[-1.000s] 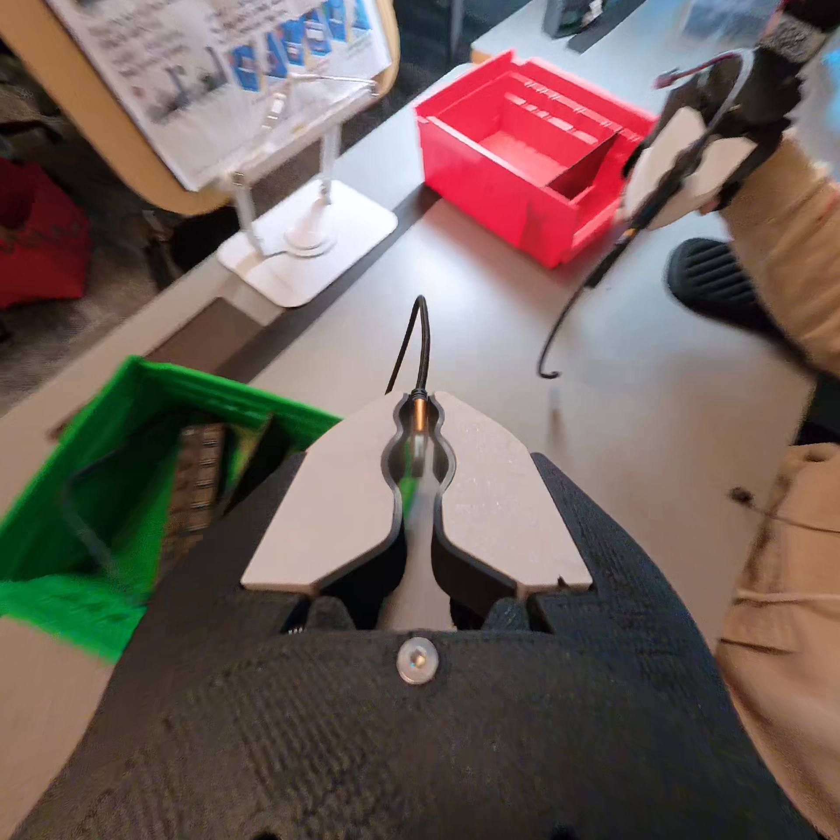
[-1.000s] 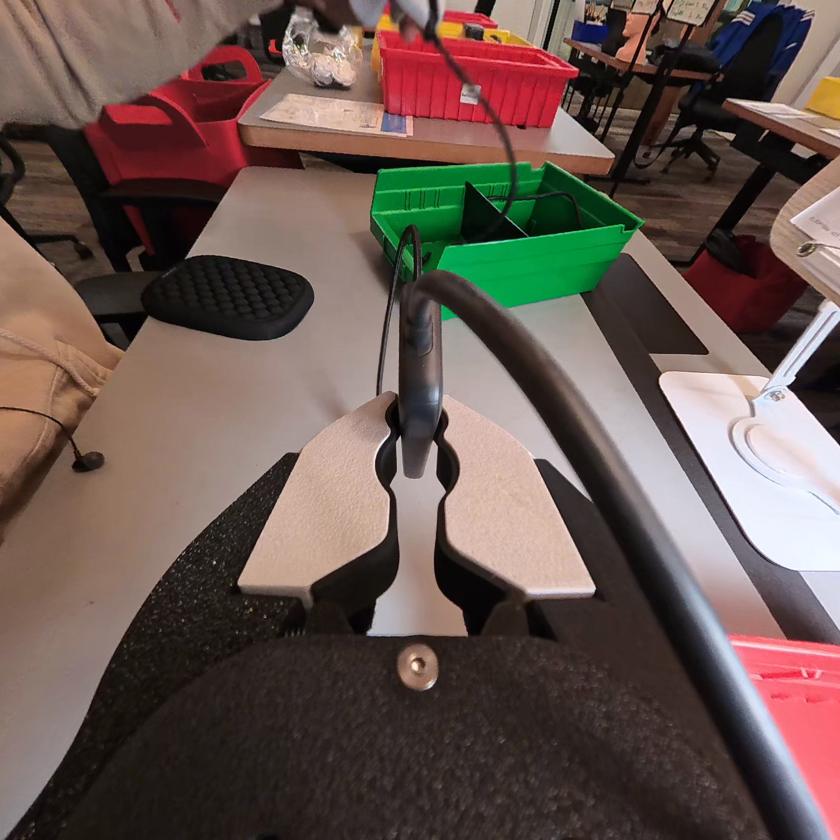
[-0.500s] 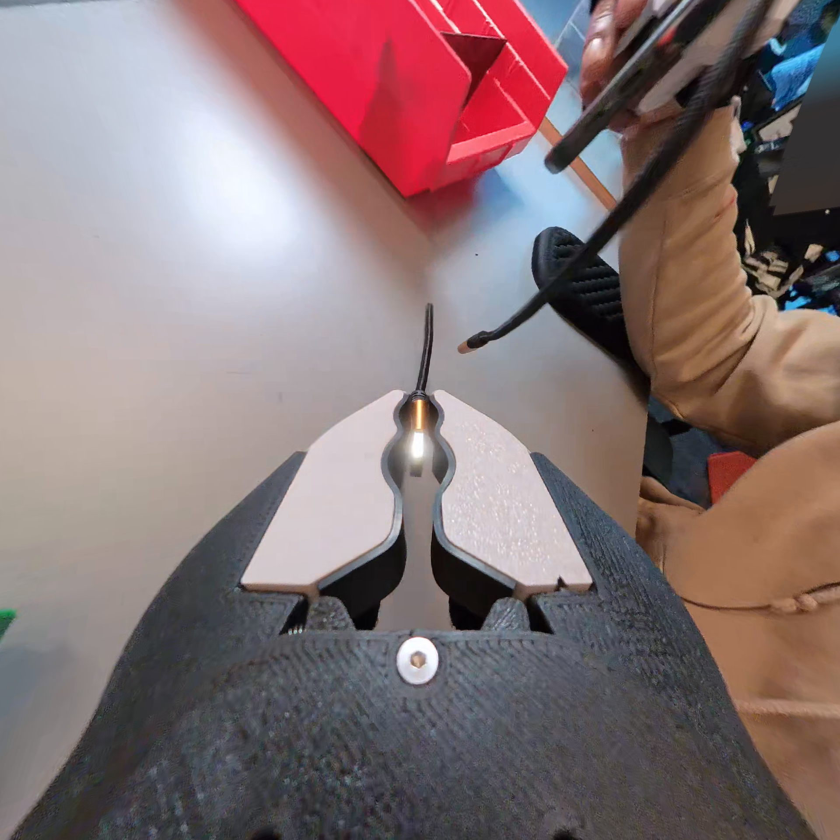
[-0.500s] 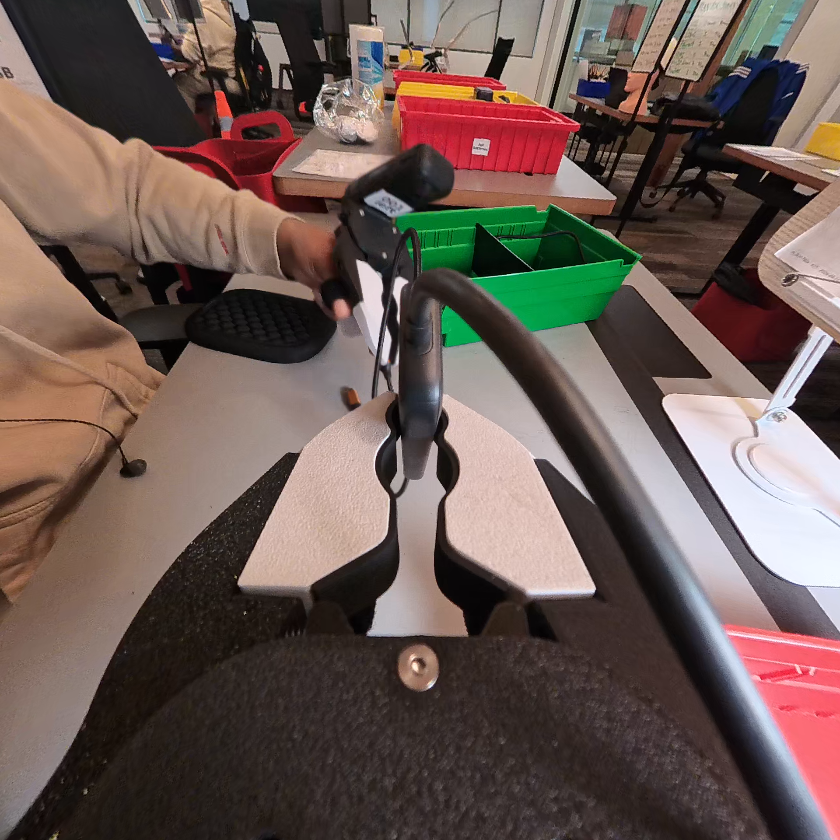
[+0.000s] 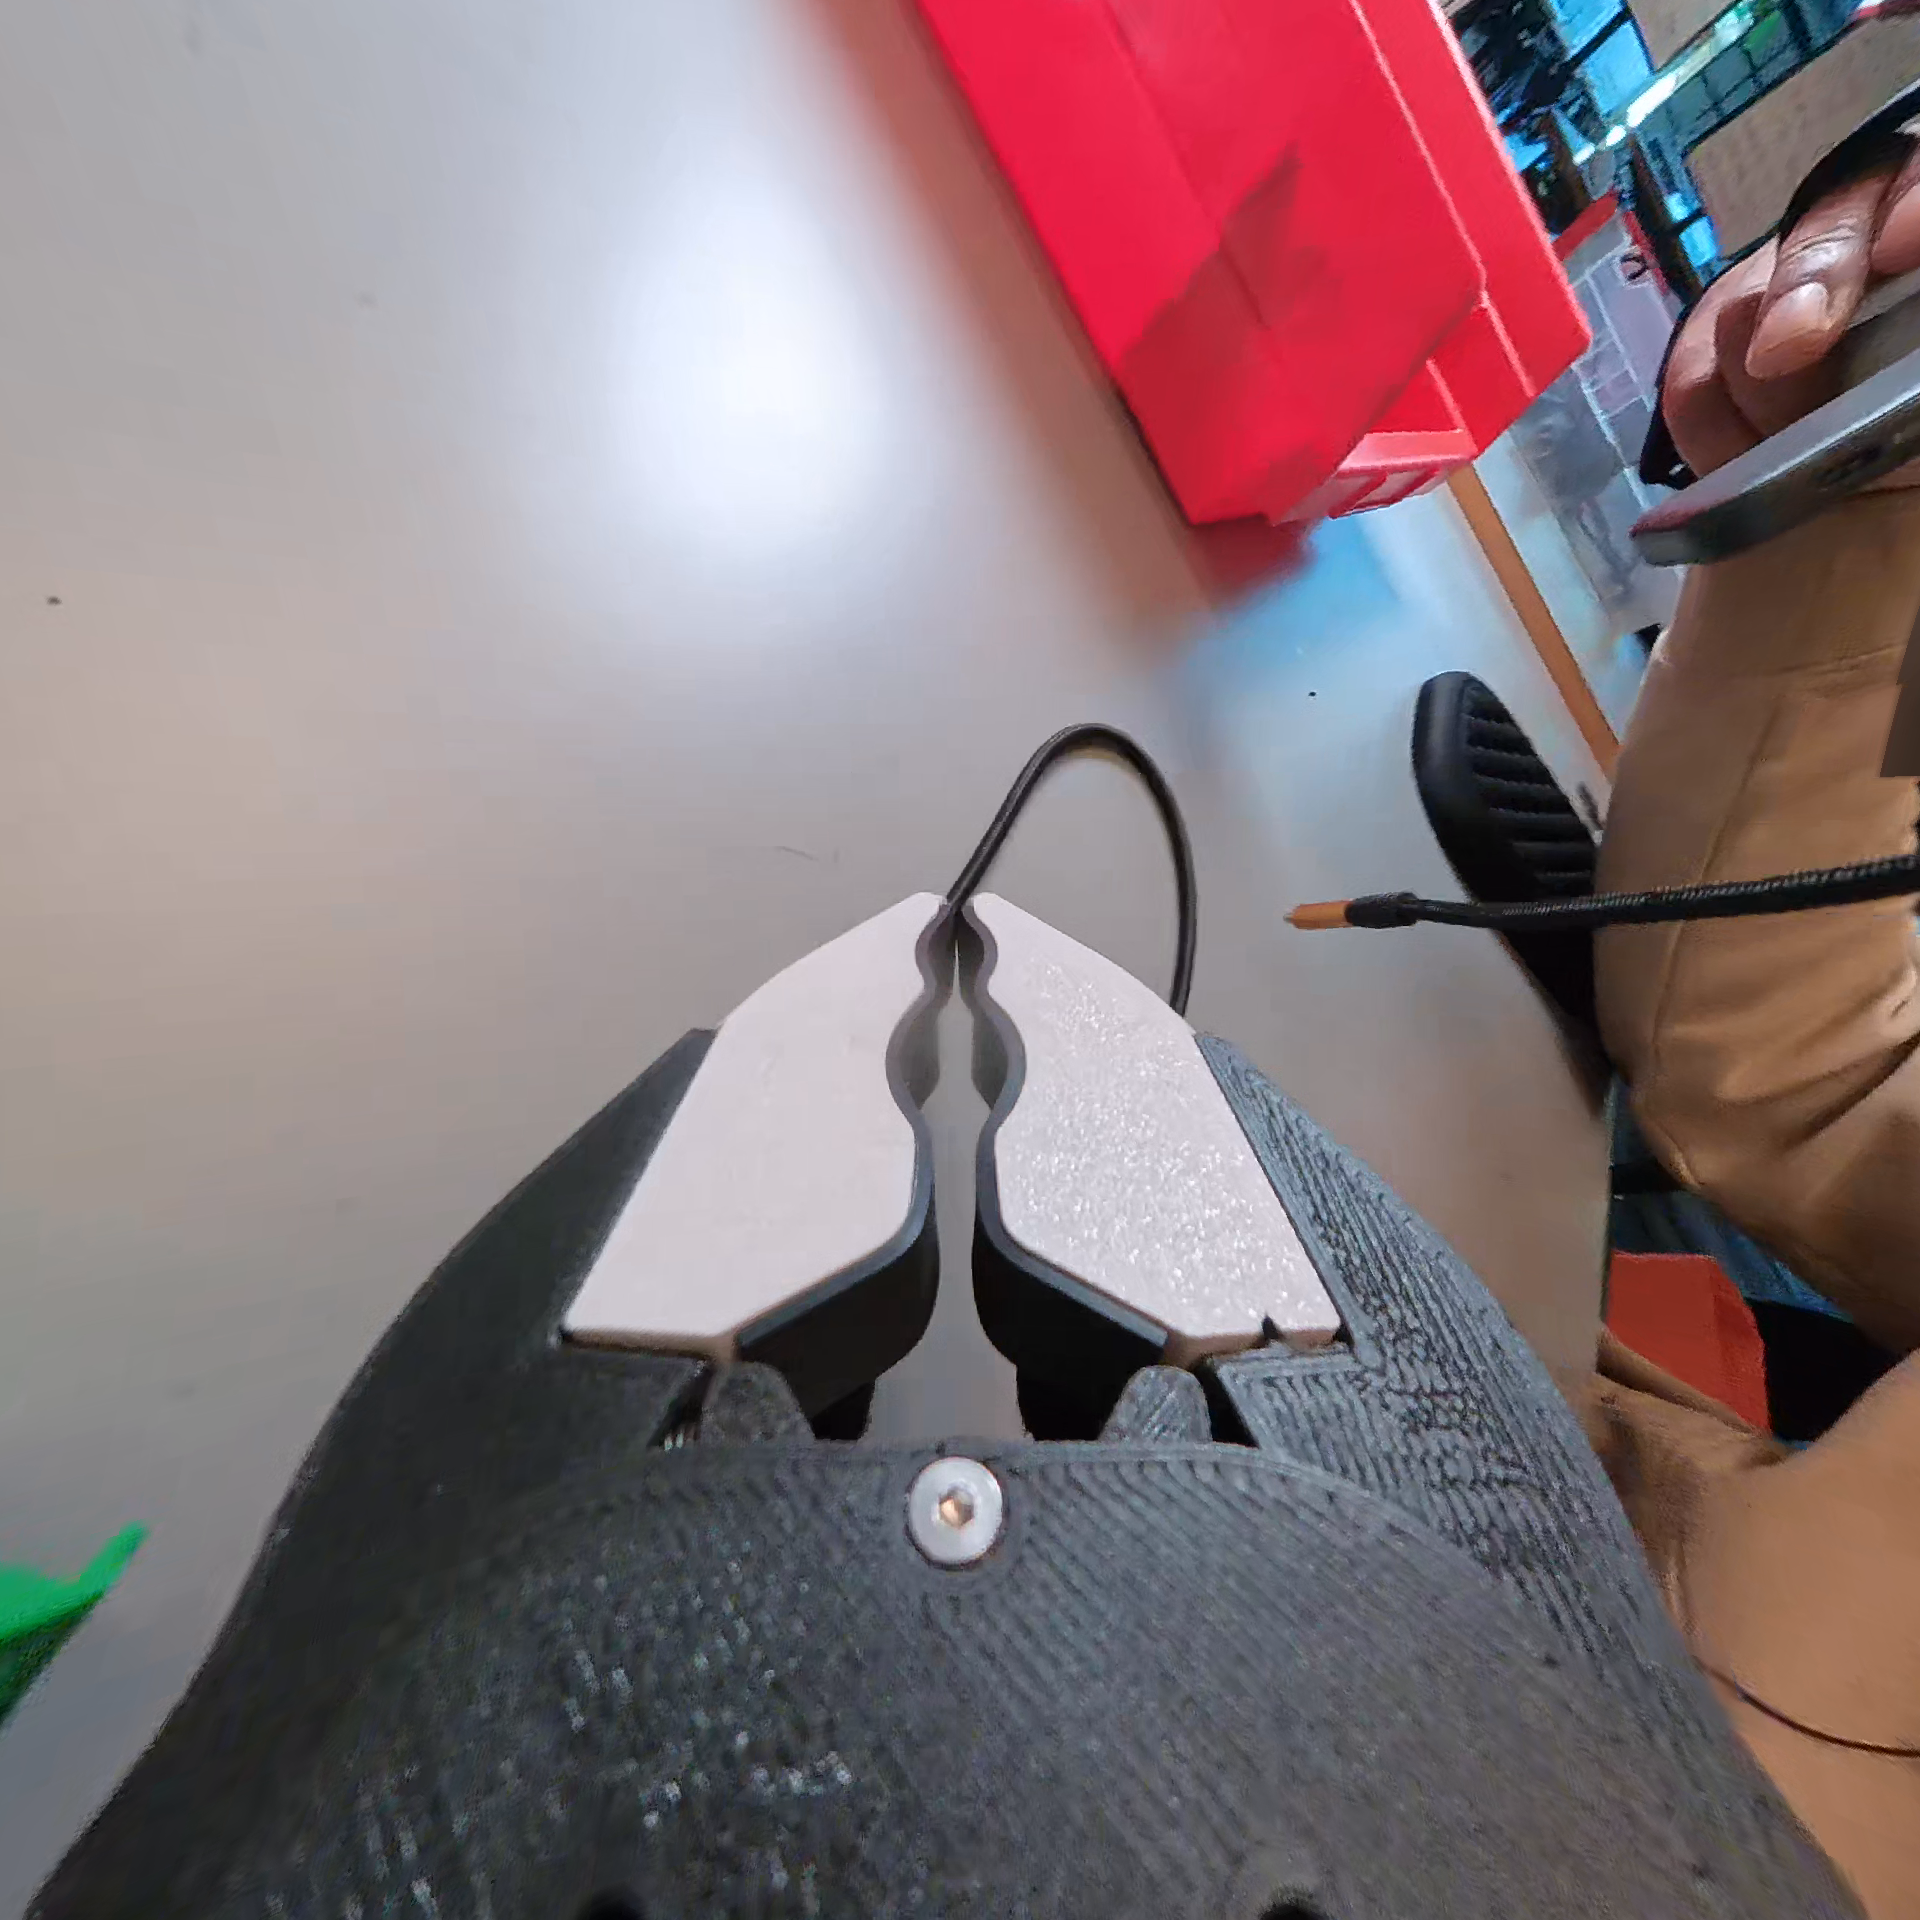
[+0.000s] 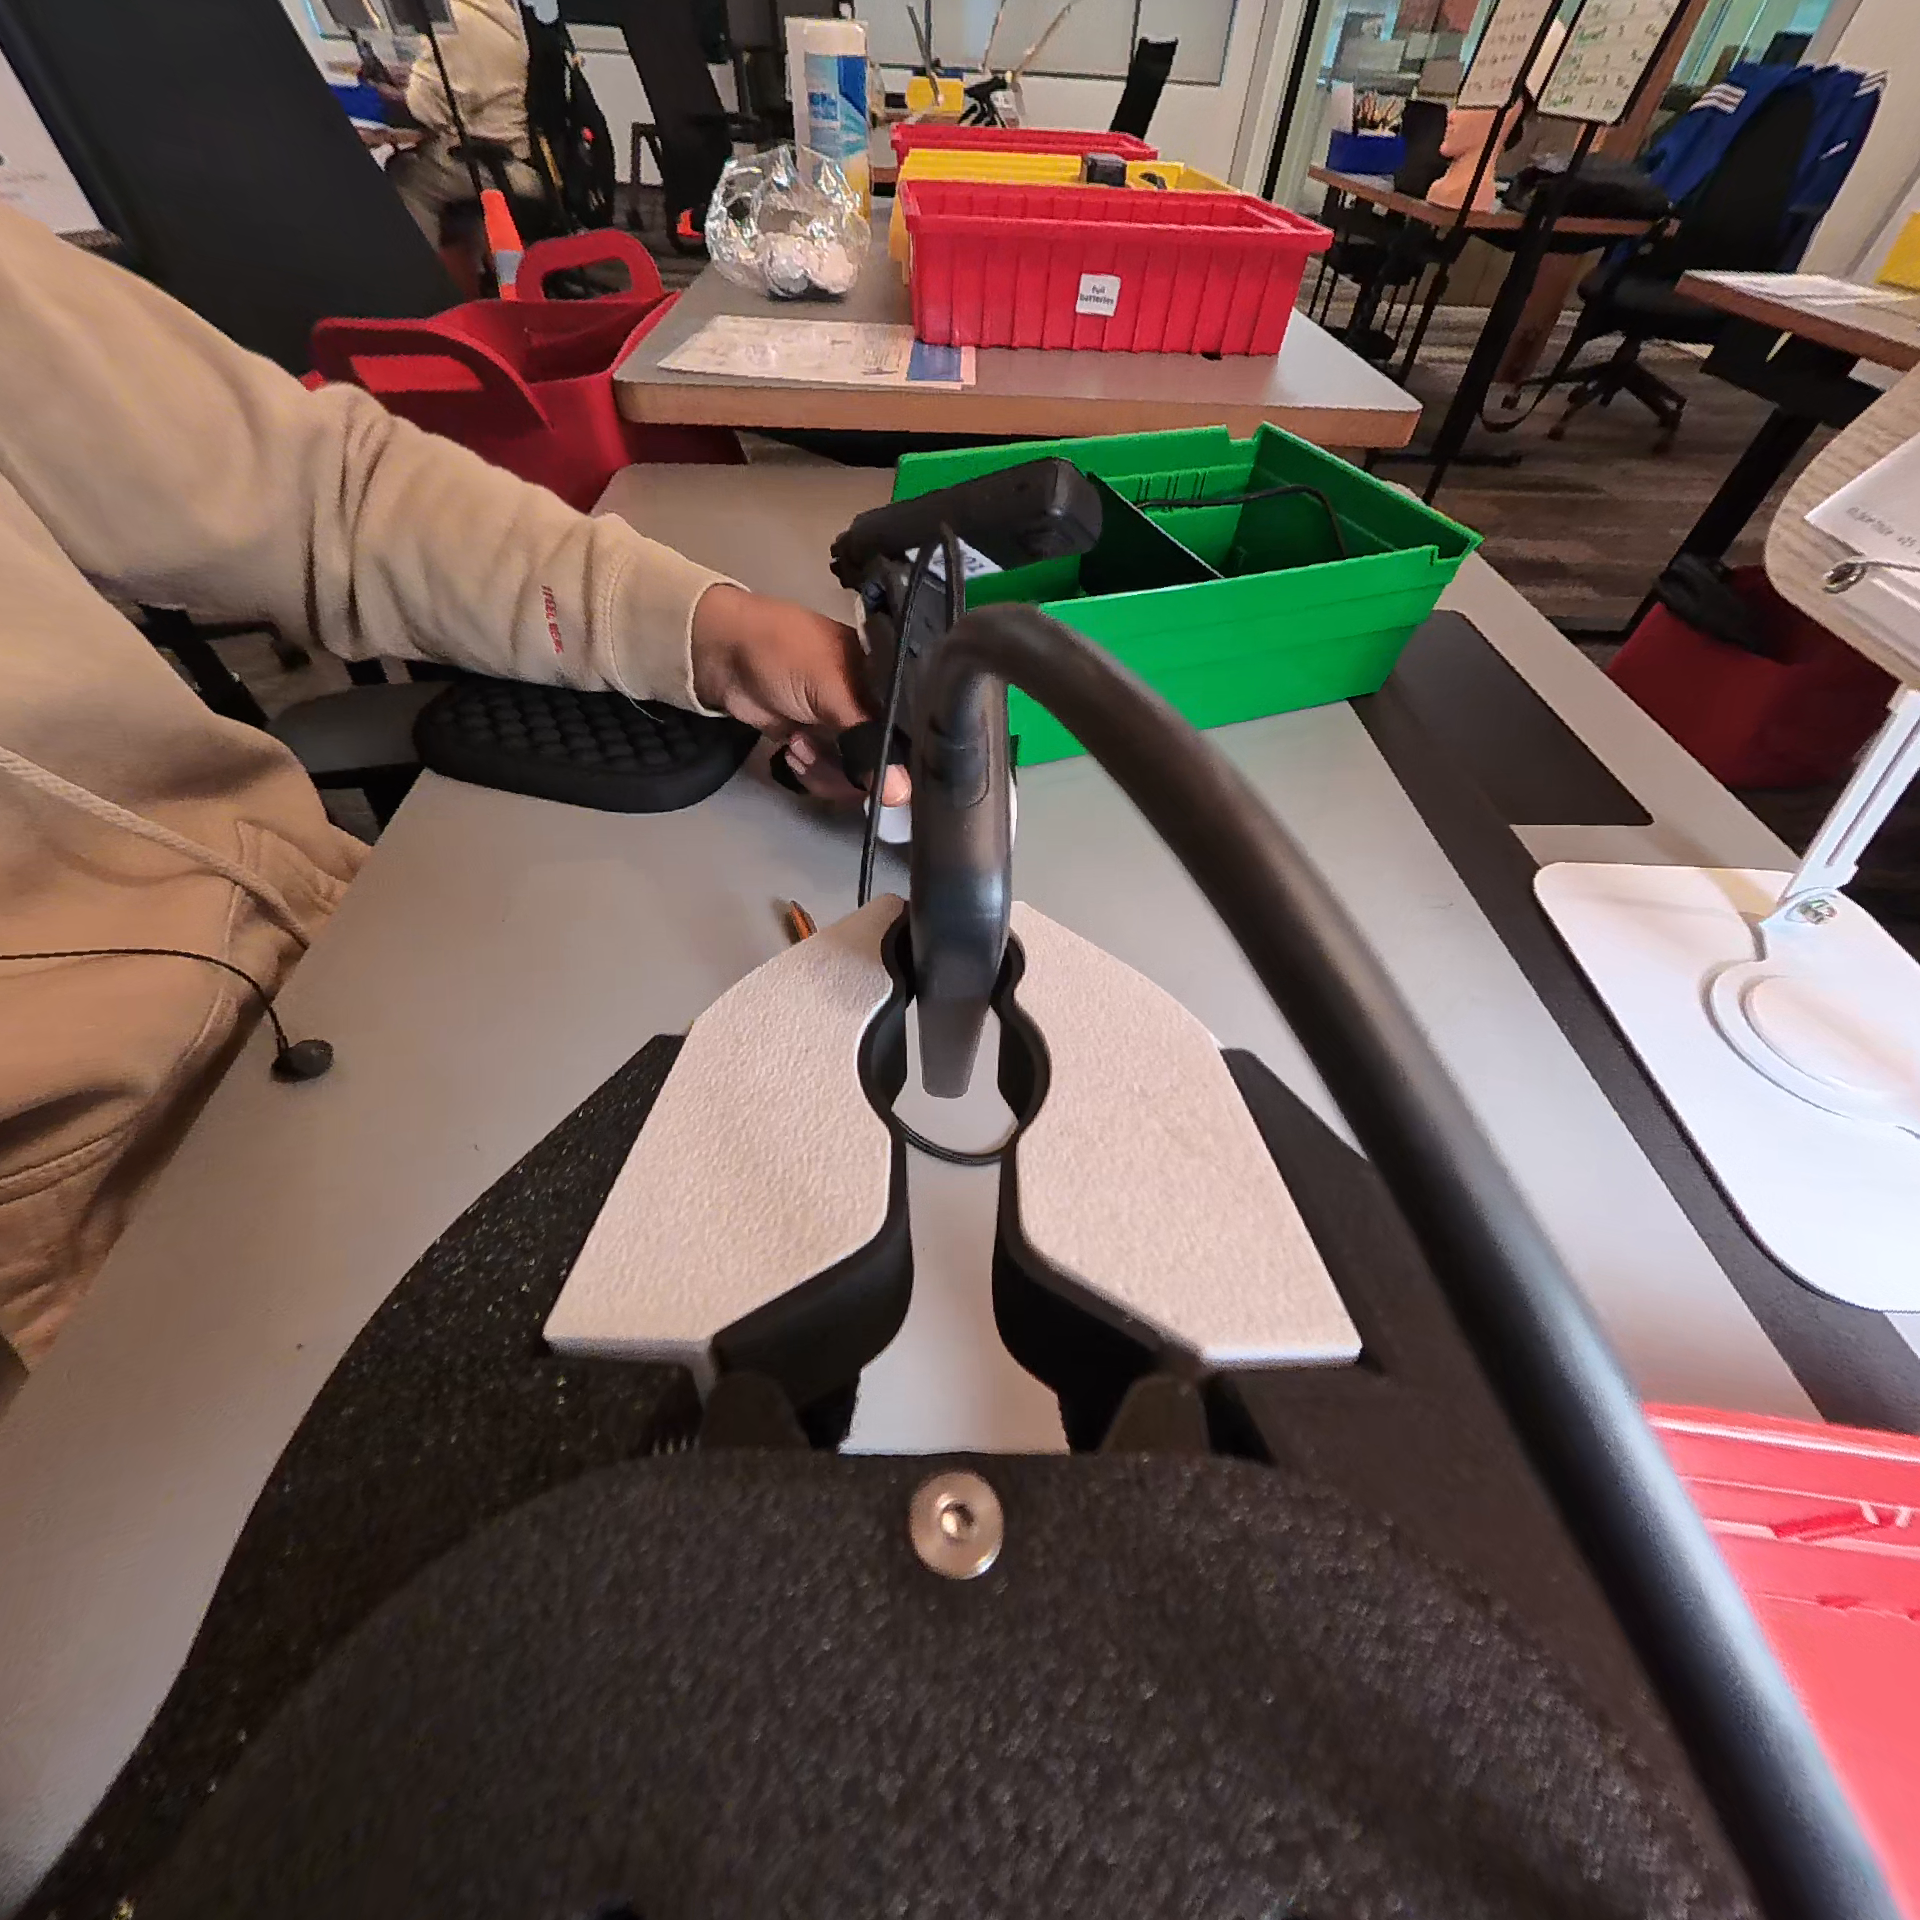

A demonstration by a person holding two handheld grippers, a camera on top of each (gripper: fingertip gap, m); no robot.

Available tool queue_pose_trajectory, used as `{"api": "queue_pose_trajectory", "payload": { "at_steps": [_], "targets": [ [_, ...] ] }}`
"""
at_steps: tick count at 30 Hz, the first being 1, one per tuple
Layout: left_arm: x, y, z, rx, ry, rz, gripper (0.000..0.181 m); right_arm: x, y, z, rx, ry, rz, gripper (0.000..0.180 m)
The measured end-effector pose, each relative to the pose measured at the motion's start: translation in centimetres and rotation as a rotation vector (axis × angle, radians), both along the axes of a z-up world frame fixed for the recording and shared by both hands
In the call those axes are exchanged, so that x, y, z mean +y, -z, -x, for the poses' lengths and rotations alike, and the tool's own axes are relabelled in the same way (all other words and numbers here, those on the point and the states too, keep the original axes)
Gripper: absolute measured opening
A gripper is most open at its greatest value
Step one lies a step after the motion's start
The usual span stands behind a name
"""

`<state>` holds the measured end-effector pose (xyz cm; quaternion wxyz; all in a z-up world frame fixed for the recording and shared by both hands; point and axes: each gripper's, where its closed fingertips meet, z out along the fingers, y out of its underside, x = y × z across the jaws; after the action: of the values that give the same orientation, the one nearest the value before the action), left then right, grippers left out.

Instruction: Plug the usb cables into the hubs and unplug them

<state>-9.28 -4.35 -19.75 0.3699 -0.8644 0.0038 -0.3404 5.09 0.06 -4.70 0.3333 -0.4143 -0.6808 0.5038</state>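
Note:
My left gripper [image 5: 956, 920] is shut on a thin black cable [image 5: 1091, 732] at its very tips, low over the grey table [image 5: 416, 623]. The cable loops forward and curls back to the right. My right gripper [image 6: 954, 920] is shut on a dark usb hub [image 6: 956, 821] held upright. A thick black cable [image 6: 1299, 935] arcs from the hub's top past the camera. A braided cable [image 5: 1558, 906] with an orange tip [image 5: 1314, 914] hangs just right of the left gripper. The tip also shows in the right wrist view [image 6: 798, 920]. There the left gripper [image 6: 891, 816] points down just behind the hub.
A red bin [image 5: 1247, 260] stands ahead on the right and shows by the right gripper [image 6: 1818, 1558]. A green bin [image 6: 1247, 644] holding a cable stands behind the left gripper. A black chair armrest [image 5: 1496, 790] lies off the table edge. A white lamp base [image 6: 1714, 1039] is at right.
My left gripper has dropped to the table in front of the right gripper. The metal plug no longer shows in its jaws, which have closed tighter on the thin cable. The right gripper keeps the hub.

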Motion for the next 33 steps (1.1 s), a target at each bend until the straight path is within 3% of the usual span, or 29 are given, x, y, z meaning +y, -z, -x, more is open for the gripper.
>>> {"api": "queue_pose_trajectory", "payload": {
  "at_steps": [5,12,15,20,24,29,33],
  "targets": [
    [-1.4,-0.4,1.0,0.141,0.072,-0.063,0.0,0.1,0.6,0.3,-0.016,0.0,0.006,0.012],
    [-2.4,1.2,2.0,0.694,0.352,-0.108,0.019,0.0,0.7,0.4,-0.019,0.0,0.004,0.012],
    [-2.4,1.5,0.6,0.742,0.471,-0.074,0.029,0.1,0.4,0.2,-0.01,0.002,0.006,0.012],
    [-5.2,1.1,-2.6,0.701,0.783,-0.085,0.026,0.5,-0.3,-0.5,0.011,0.009,0.012,0.012],
    [-7.2,2.0,-2.9,0.738,0.926,-0.019,0.028,0.9,-0.7,-1.1,0.028,0.012,0.023,0.012],
    [-4.9,0.6,-2.2,0.863,0.907,-0.162,0.025,0.9,-1.3,-2.2,0.039,-0.01,0.035,0.012],
    [-2.9,0.0,-3.6,1.01,1.032,-0.355,0.024,0.4,-2.1,-3.3,0.071,-0.059,0.065,0.012]
  ]
}}
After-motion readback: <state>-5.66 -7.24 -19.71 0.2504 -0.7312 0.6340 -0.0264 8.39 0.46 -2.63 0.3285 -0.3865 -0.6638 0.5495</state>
